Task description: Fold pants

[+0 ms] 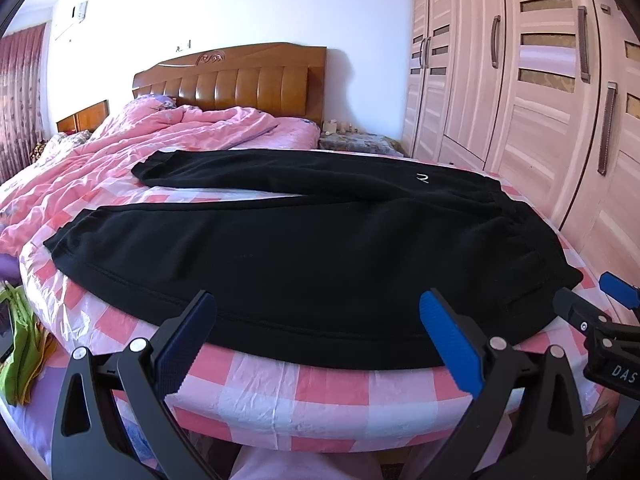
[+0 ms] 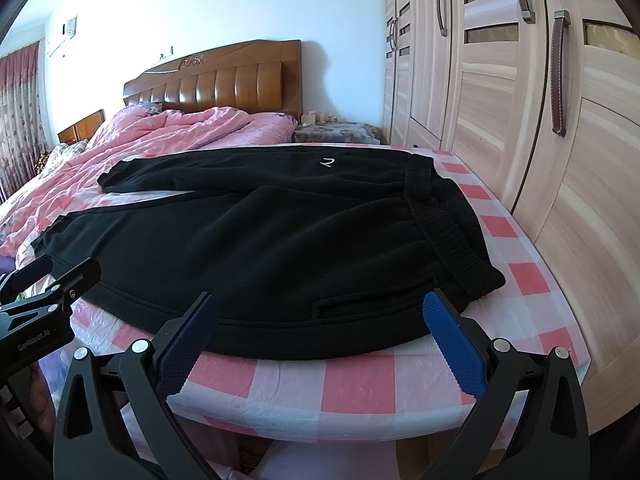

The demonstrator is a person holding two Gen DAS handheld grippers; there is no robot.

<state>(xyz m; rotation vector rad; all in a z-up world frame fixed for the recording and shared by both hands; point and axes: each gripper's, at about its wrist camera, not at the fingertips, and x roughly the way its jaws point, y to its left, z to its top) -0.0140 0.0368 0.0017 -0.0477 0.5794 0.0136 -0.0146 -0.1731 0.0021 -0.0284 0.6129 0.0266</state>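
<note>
We hold the left gripper [image 1: 316, 312] and right gripper [image 2: 320, 314] wide open, empty, just short of the black pants [image 1: 280, 248] spread flat on the checked bedcover [image 1: 320, 392]. They look soft, thick, probably limp; we'd pinch the near side seam.

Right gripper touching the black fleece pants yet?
Cannot tell. In the right wrist view the open right gripper has its blue fingertips overlapping the near hem of the black fleece pants, but neither contact nor a gap shows plainly.
</note>
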